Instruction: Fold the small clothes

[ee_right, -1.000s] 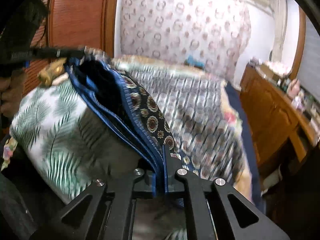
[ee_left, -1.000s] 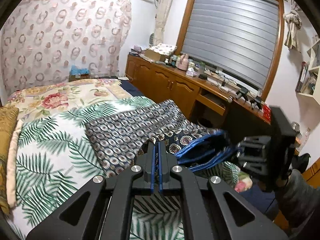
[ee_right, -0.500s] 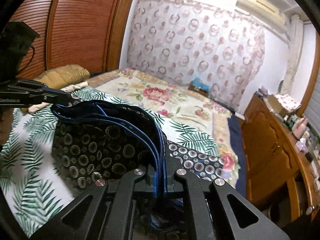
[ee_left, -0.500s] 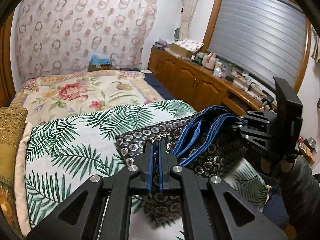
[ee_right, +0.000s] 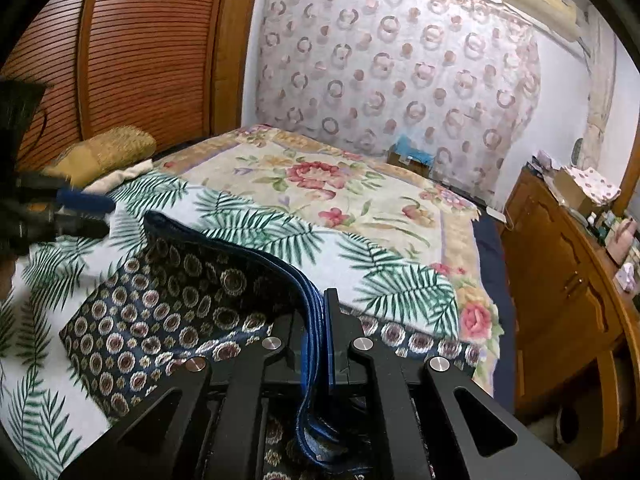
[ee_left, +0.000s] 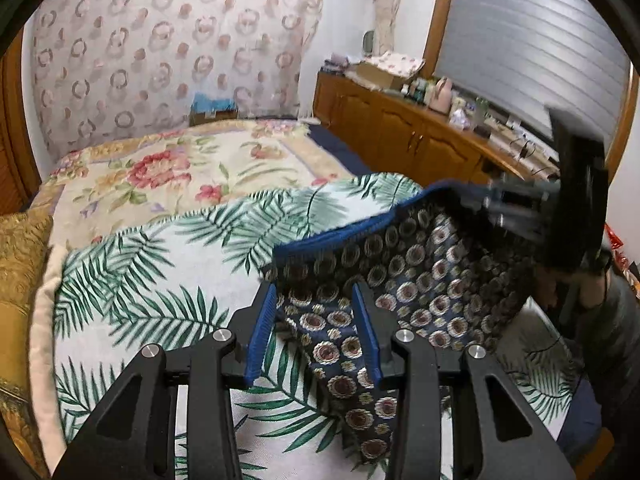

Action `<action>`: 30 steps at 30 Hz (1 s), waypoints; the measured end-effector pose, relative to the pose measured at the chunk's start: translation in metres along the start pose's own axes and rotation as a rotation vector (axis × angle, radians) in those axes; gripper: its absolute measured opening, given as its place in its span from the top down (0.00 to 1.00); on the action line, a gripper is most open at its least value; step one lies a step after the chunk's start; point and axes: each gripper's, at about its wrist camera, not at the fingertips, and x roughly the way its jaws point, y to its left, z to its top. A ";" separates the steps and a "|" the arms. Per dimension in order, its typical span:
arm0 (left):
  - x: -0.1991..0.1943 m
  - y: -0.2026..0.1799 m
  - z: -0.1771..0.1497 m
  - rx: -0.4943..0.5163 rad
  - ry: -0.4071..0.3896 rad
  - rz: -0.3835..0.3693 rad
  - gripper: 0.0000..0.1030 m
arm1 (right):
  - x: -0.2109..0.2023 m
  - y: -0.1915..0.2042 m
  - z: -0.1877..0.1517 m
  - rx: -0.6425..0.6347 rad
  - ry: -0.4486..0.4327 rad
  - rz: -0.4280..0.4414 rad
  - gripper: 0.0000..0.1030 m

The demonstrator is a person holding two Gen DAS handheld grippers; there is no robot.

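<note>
Fingers of the left gripper [ee_left: 316,332] are spreading apart, their blue pads standing clear on either side of a hanging fold of the patterned garment [ee_left: 416,280], which lies between them without being pressed. That gripper tilts down toward the bed [ee_left: 160,208], low over the palm-leaf blanket [ee_left: 168,304]. The right gripper [ee_right: 320,328] also tilts down and is only beginning to part its jaws; the garment's blue waistband [ee_right: 310,320] still sits squeezed between the pads and trails down behind them. From the left wrist camera the right gripper shows blurred at the far right, held up above the bed's edge by a hand [ee_left: 592,280] in a dark sleeve. The garment is dark navy with rows of round medallions and a ribbed blue band along its top edge. It drapes from the right gripper down onto the leaf blanket, doubled over itself, near the bed's near edge.
</note>
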 end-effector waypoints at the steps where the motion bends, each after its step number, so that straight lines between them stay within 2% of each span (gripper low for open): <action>1: 0.006 0.001 -0.003 -0.003 0.017 0.003 0.61 | 0.003 -0.001 0.000 0.005 -0.003 -0.016 0.82; 2: 0.009 0.002 -0.004 -0.005 0.028 0.006 0.61 | 0.004 -0.001 0.002 0.012 -0.004 -0.022 0.78; 4: 0.015 0.003 -0.009 -0.010 0.050 0.019 0.61 | 0.009 -0.005 0.007 0.044 -0.005 0.000 0.55; 6: 0.019 0.004 -0.010 -0.018 0.058 0.024 0.61 | 0.009 -0.007 0.010 0.072 -0.011 0.021 0.47; 11: 0.024 0.006 -0.008 -0.030 0.074 0.020 0.61 | -0.008 -0.018 0.001 0.148 -0.008 0.001 0.46; 14: 0.031 0.007 -0.004 -0.026 0.086 0.019 0.61 | -0.026 -0.019 -0.017 0.181 0.004 -0.008 0.41; 20: 0.049 0.016 0.006 -0.048 0.112 0.029 0.61 | -0.047 -0.030 -0.054 0.246 0.079 -0.087 0.36; 25: 0.061 0.022 0.006 -0.103 0.130 0.007 0.61 | -0.044 -0.043 -0.079 0.317 0.142 -0.120 0.36; 30: 0.066 0.020 0.003 -0.099 0.130 0.004 0.61 | -0.028 -0.050 -0.083 0.366 0.167 -0.103 0.36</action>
